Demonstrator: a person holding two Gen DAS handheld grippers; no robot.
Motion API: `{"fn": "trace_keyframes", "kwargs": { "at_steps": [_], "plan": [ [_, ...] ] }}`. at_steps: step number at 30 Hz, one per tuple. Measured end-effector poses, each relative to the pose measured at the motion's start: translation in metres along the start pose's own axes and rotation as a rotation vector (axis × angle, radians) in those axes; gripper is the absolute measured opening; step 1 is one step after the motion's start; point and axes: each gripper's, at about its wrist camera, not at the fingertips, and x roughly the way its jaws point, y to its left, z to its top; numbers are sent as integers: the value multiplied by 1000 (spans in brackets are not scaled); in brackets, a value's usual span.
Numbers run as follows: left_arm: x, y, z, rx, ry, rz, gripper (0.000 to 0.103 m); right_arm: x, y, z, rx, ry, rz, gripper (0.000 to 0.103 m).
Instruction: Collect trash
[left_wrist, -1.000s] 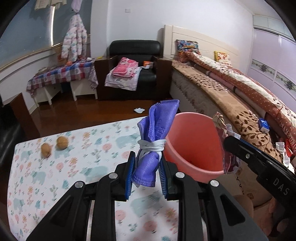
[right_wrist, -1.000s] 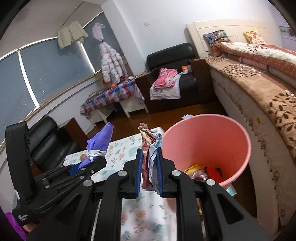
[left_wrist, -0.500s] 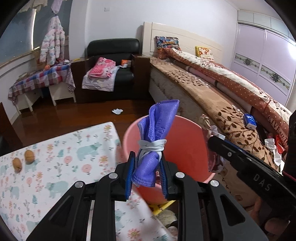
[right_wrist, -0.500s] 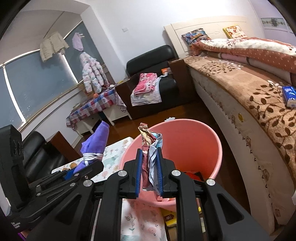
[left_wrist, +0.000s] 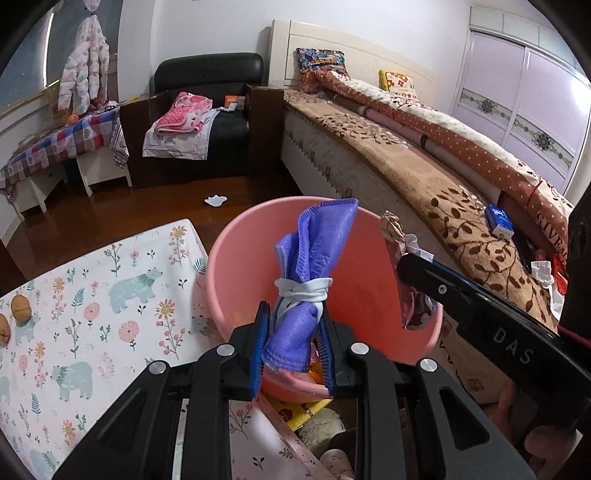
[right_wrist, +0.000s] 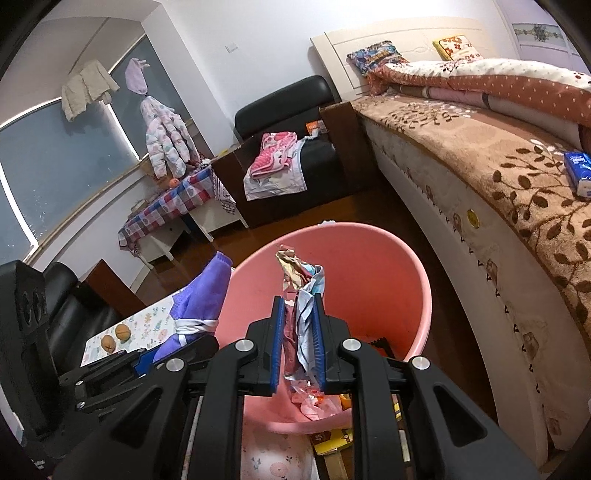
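Beside one bin (left_wrist: 229, 280), two walnuts (left_wrist: 20, 304)

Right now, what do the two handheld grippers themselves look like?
Both match: matte black plastic frames with angular cut-outs and silver round screw heads. Left gripper and right gripper each carry two ribbed blue pads. The right one's side bears pale "DAS" lettering. No cables show.
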Motion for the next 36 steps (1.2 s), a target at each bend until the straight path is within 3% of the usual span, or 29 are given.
{"fn": "trace_keyframes", "kwargs": {
  "at_steps": [5,8,10,15,20,36],
  "plan": [
    [7,1,-1,-3,7,-2,25,11,-6,-2,33,38,5,21],
    [8,2,-2,0,5,-6,32,14,-7,-3,36,41,-10,29],
    [7,2,-2,1,-6,-7,42,14,-7,-4,32,41,-16,31],
    [3,3,-2,-6,-20,-11,48,10,-7,-4,14,24,-28,32],
    [-4,2,-5,-1,-33,-5,48,-4,-2,-9,-7,-8,-37,34],
    [-55,17,-18,-8,-85,25,48,-55,38,-27,-121,-115,-99,67]
  ]
}}
